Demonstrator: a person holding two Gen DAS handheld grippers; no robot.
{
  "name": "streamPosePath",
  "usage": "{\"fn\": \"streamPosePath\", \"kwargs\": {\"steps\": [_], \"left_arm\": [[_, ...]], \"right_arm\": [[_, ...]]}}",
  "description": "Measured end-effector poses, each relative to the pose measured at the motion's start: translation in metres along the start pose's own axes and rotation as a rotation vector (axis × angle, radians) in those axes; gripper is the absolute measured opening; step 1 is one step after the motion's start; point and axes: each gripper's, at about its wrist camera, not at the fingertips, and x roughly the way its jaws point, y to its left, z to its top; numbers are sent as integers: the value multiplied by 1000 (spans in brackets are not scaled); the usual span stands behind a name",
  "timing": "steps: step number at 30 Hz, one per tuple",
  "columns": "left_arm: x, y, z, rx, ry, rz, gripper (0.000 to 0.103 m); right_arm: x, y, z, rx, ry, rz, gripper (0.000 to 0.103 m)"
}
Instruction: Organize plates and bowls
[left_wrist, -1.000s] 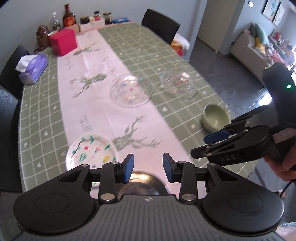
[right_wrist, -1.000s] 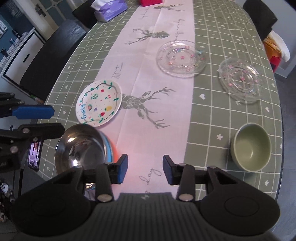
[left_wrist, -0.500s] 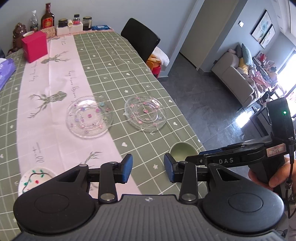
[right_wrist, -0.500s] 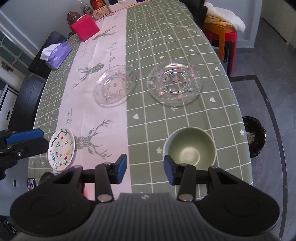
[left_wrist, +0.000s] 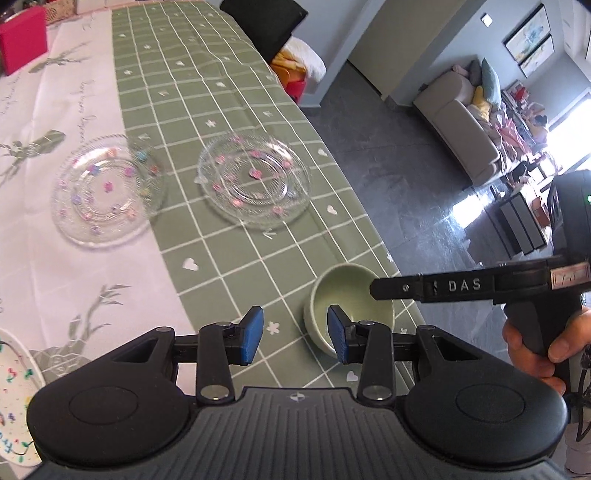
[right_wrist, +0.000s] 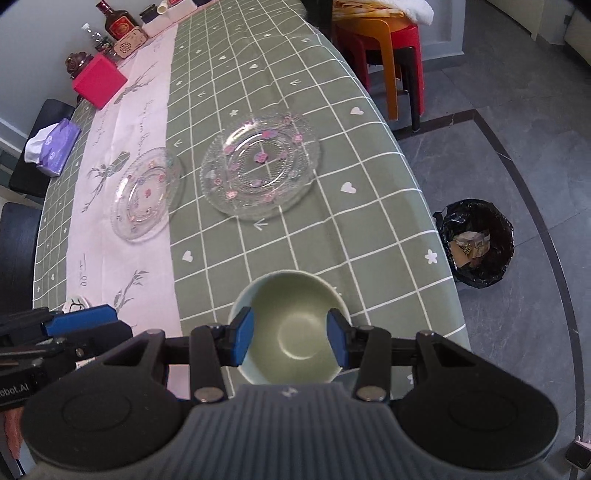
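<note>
The right tongs (right_wrist: 290, 339) pointed steeply down over the green bowl (right_wrist: 291, 330), their blue pads parted with nothing gripped; whether they reached the rim could not be told. The bowl sat near the surface's (right_wrist: 369, 206) edge. A hand (left_wrist: 535, 350) gripped the right handle, only partly in view. The left tongs (left_wrist: 295, 334) hung just beside the bowl, also parted and empty, one pad covering part of the bowl. Two glass plates (left_wrist: 255, 182) (left_wrist: 107, 190) lay side by side farther off. A painted plate (left_wrist: 14, 402) was cut off by the frame.
</note>
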Motion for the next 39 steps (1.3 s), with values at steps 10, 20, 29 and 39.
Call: {"fn": "streamPosePath", "kwargs": {"steps": [10,20,29,39], "left_arm": [[57,-18,-3,22,80,-4,45],[86,-28,-9,59,150,41,36],[94,-33,-10,91,163,87,24],[99,-34,-13,82,168,102,20]], "right_arm": [[21,-17,4,-3,31,-34,43],[44,-26,-12,-28,98,-64,33],[52,-26,-20,-37,120,-53,26],[55,-25,-24,-34,121,-45,23]]}}
